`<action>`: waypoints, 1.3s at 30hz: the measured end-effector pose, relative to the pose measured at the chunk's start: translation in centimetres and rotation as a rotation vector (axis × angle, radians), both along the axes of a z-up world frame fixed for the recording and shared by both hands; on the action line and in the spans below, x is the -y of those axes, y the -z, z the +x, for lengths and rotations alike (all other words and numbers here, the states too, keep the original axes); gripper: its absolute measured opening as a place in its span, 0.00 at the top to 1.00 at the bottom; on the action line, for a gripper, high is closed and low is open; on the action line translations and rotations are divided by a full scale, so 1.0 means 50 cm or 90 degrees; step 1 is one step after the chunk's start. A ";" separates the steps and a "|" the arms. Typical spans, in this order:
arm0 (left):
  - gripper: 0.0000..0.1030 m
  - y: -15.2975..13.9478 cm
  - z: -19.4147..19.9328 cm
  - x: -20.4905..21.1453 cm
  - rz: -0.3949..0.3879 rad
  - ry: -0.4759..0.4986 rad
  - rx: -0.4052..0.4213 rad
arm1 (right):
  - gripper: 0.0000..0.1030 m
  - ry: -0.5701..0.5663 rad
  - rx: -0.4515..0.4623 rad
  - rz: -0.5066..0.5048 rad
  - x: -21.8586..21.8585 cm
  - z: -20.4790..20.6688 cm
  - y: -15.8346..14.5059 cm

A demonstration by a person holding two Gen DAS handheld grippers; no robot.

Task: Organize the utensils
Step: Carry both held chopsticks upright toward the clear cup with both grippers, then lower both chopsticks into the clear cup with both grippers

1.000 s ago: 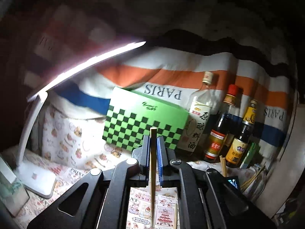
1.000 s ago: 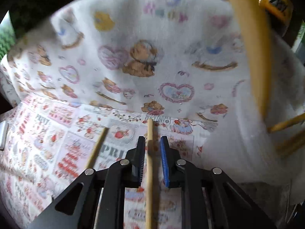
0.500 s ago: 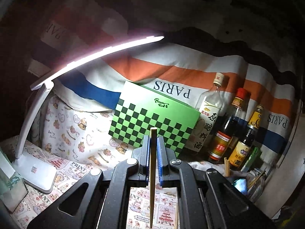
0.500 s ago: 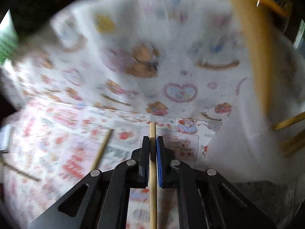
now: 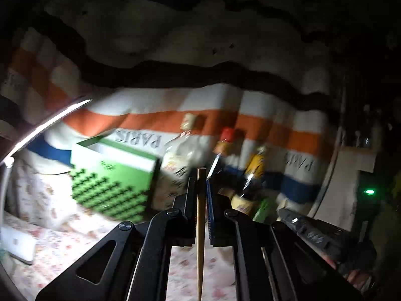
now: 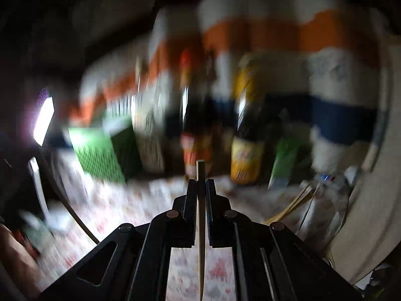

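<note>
My left gripper point(image 5: 201, 188) is shut on a wooden chopstick point(image 5: 200, 225) that runs upright between its jaws, held above the patterned tablecloth point(image 5: 75, 240). My right gripper point(image 6: 201, 188) is shut on a second wooden chopstick point(image 6: 200, 225), lifted off the cloth and pointing toward the bottles. More chopsticks point(image 6: 293, 203) lean in a clear container at the right of the right wrist view. The other gripper's black body point(image 5: 325, 235) shows at the lower right of the left wrist view.
A green checkered box point(image 5: 112, 183) stands at the back left. Three sauce bottles point(image 5: 225, 145) stand to its right, before a striped "PARIS" cloth point(image 5: 225, 120). A white desk lamp point(image 5: 37, 130) arches over the left side, its base point(image 5: 15, 245) on the cloth.
The right gripper closed on its chopstick, lifted it off the tablecloth and swung up to face the bottles. The left gripper turned to the right with its chopstick still held.
</note>
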State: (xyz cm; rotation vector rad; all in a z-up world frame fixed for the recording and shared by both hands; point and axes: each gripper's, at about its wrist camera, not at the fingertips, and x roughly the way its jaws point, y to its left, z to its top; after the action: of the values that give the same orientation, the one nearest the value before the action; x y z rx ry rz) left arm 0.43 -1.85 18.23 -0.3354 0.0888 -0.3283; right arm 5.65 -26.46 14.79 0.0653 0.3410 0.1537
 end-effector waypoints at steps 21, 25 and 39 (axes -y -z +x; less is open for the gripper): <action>0.94 0.062 0.212 0.203 -0.094 -0.053 0.006 | 0.93 0.124 0.232 0.101 0.207 0.024 0.010; 0.94 0.087 0.231 0.212 -0.100 -0.067 -0.004 | 0.93 0.073 0.178 0.067 0.175 0.073 0.042; 0.94 0.185 0.267 0.230 -0.081 -0.073 -0.072 | 0.93 0.058 0.019 0.040 0.171 0.187 0.124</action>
State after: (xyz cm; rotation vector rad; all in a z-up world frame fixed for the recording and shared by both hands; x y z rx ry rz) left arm 13.77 -13.36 8.99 -0.4830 0.1599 -0.2022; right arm 15.01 -35.03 8.62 0.1400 0.3022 0.0748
